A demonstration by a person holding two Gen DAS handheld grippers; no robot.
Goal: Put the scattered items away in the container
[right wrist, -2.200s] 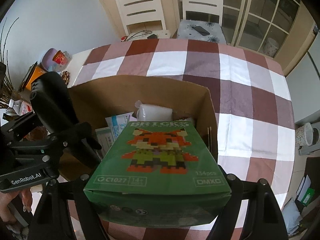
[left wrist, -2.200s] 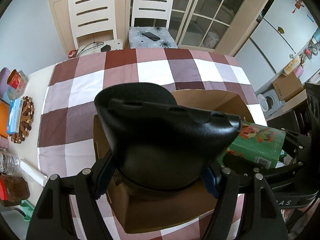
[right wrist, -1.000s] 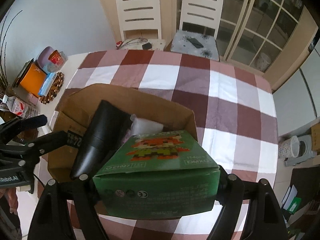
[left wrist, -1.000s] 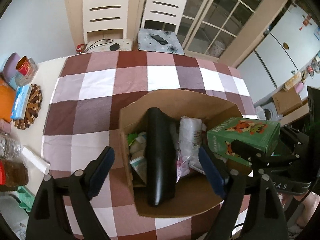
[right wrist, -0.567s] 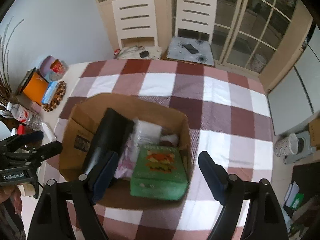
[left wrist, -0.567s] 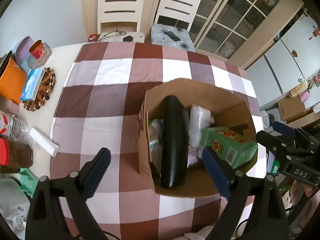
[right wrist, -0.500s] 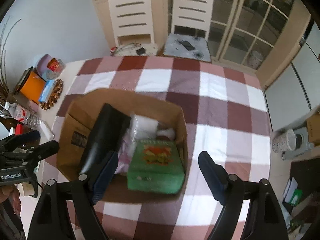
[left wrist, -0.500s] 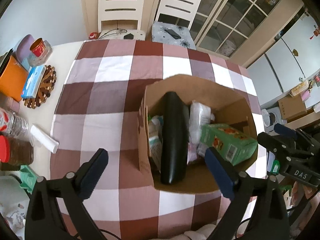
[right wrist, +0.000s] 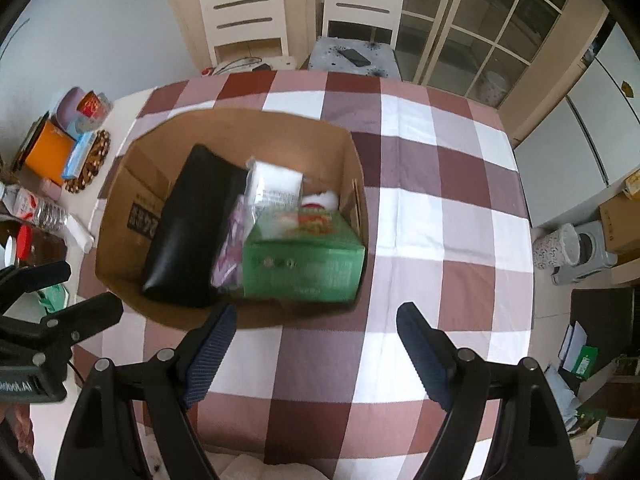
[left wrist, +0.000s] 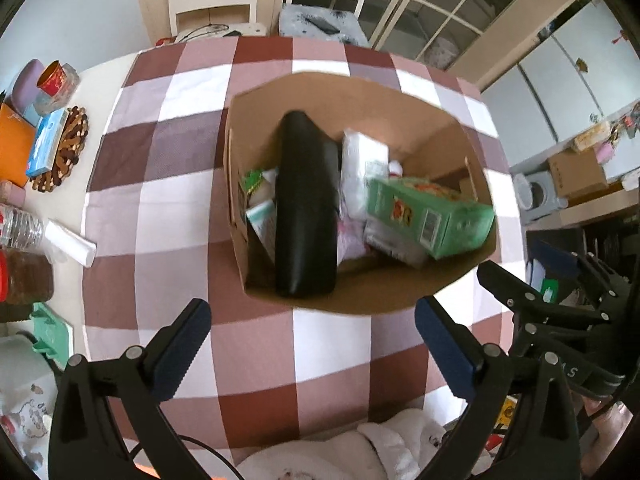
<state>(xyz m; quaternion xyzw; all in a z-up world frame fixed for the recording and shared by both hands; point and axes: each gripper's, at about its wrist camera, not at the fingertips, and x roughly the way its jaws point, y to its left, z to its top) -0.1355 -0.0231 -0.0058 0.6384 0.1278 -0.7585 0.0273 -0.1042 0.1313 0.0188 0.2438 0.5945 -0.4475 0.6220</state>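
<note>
A brown cardboard box point(left wrist: 360, 92) point(right wrist: 132, 168) stands open on the checked tablecloth. Inside lie a long black case point(left wrist: 306, 208) point(right wrist: 192, 228), a green bricks box point(left wrist: 432, 212) point(right wrist: 304, 256), a white plastic-wrapped pack point(left wrist: 360, 160) point(right wrist: 276, 184) and several smaller packets. My left gripper point(left wrist: 312, 344) is open and empty, held above the table on the near side of the box. My right gripper point(right wrist: 316, 344) is open and empty, also near of the box. The right gripper shows in the left wrist view point(left wrist: 560, 304), and the left gripper in the right wrist view point(right wrist: 48, 312).
Left of the cloth are a woven trivet with a blue pack point(left wrist: 52, 144), an orange item point(right wrist: 48, 152), cups point(left wrist: 52, 76), a water bottle point(left wrist: 20, 224) and a white roll point(left wrist: 68, 240). Two white chairs point(right wrist: 240, 8) stand at the far side.
Both grippers let go of their items, the black case and the green box, which now lie in the cardboard box. Both grippers have pulled back toward me and higher.
</note>
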